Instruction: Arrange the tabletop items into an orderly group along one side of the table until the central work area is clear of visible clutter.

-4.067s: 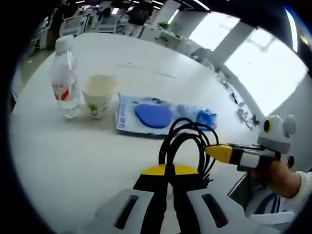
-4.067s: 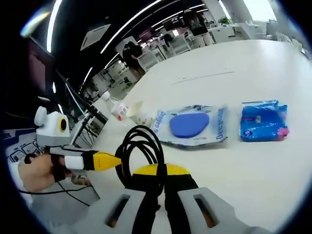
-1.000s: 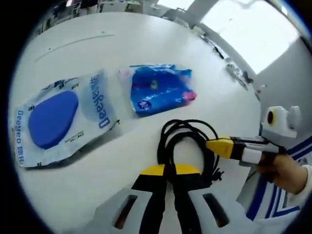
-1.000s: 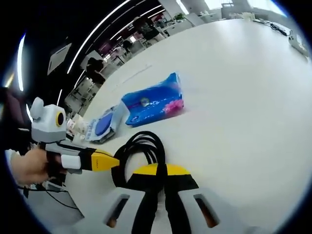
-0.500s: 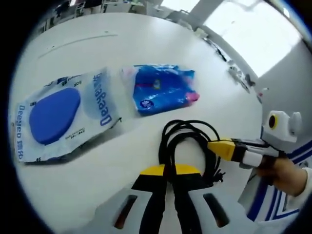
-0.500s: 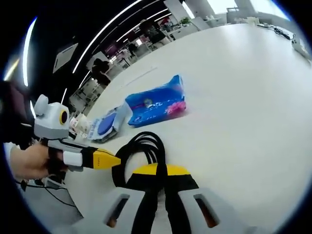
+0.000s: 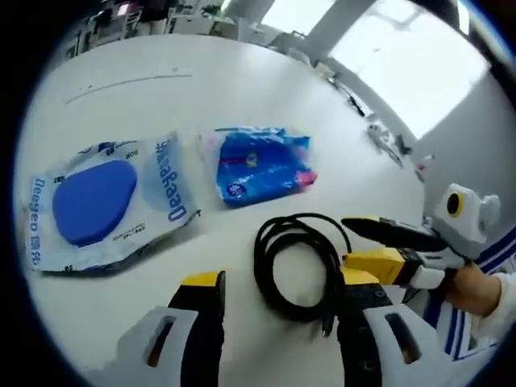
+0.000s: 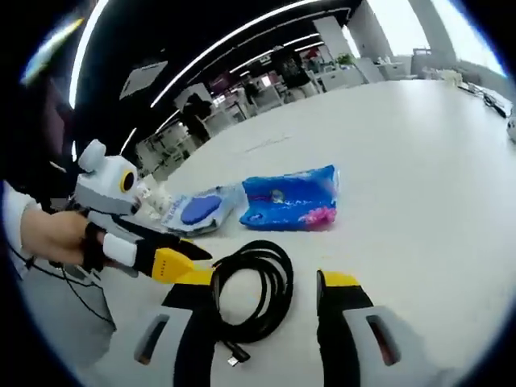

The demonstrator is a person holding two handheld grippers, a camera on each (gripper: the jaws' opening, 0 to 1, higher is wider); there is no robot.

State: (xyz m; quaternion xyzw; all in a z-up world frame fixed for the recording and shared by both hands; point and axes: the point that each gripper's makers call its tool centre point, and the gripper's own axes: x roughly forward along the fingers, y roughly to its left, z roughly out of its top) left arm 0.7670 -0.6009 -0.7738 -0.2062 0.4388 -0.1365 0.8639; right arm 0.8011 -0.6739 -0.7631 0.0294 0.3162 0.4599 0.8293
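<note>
Both grippers hang low over the white table (image 7: 242, 97), left gripper (image 7: 278, 310) and right gripper (image 8: 262, 310) each with jaws spread wide around the coiled black cable (image 7: 297, 266), which lies flat beside the blue packet (image 7: 260, 164).

Coiled cable (image 7: 297, 266) between open jaws; blue packet (image 7: 260, 164) beyond; table (image 7: 242, 89) bare past it.

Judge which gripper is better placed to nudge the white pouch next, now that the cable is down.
Probably the left. The left gripper is open over the cable, and the white pouch lies ahead on its outer side, path bare. For the right gripper, the blue packet and the left gripper lie between.
</note>
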